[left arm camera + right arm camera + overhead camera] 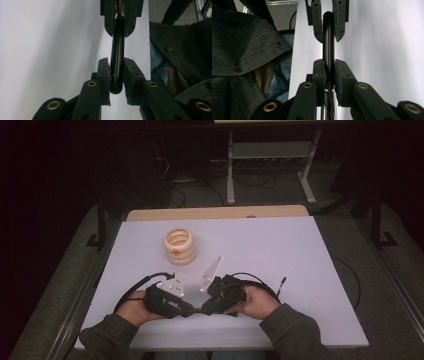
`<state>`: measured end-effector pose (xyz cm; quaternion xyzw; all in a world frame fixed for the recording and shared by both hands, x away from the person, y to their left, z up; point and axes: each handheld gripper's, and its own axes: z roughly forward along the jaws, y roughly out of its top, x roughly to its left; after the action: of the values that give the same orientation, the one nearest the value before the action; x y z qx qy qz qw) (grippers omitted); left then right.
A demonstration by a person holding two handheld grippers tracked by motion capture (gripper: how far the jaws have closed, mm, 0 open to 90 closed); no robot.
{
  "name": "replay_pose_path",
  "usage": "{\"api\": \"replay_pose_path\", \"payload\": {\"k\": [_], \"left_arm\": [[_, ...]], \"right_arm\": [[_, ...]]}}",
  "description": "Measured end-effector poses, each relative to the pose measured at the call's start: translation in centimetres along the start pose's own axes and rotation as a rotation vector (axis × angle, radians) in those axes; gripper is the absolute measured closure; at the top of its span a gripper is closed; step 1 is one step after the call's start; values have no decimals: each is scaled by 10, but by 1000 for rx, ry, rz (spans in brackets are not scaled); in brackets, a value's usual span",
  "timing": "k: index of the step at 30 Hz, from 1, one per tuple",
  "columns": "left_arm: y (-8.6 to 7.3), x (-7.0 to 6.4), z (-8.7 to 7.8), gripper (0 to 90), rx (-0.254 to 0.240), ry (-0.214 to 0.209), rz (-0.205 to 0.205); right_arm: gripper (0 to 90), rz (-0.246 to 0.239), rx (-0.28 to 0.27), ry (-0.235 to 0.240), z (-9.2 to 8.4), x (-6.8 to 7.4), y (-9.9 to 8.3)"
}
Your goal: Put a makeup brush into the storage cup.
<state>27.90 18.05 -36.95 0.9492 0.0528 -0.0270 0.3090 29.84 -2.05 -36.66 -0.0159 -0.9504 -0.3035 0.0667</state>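
Observation:
A slim black rod [117, 50] with a rounded end and a chrome section [327, 105] spans between the two grippers. The left gripper [116, 75] is shut on the rounded end, with both pads against it. Facing it head-on, the right gripper [328, 72] is shut on the rod just above the chrome part. In the high view, the left gripper [191, 310] and the right gripper [204, 309] meet tip to tip low over the white table top [280, 250], near its front edge. A hand holds each.
A cream ribbed ring-shaped cup [179, 245] with an orange dot stands behind the grippers, left of centre. Black cables [135, 287] loop from both grippers. The person's dark jacket [244, 50] lies close to the front edge. A metal stand [270, 165] is on the floor beyond.

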Motion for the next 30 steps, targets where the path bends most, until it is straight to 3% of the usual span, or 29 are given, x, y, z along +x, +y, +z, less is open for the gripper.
{"api": "replay_pose_path", "payload": {"k": [6, 9, 17, 24, 26, 30], "left_arm": [[-1, -3, -3, 792, -17, -3, 6], [-3, -4, -5, 793, -16, 17, 20], [-15, -5, -8, 794, -73, 34, -12], [-18, -5, -14, 794, -113, 33, -9], [-19, -5, -15, 793, -118, 28, -15], [-20, -5, -13, 792, -111, 13, -11]], "right_arm": [[762, -18, -36, 8, -2, -2, -3], [669, 20, -73, 25, -6, -6, -10], [618, 64, -105, 27, -10, -10, -28], [641, 75, -113, 33, -10, -12, -34], [711, 68, -119, 47, -11, -13, -34], [745, 69, -129, 103, -12, -14, -34]]}}
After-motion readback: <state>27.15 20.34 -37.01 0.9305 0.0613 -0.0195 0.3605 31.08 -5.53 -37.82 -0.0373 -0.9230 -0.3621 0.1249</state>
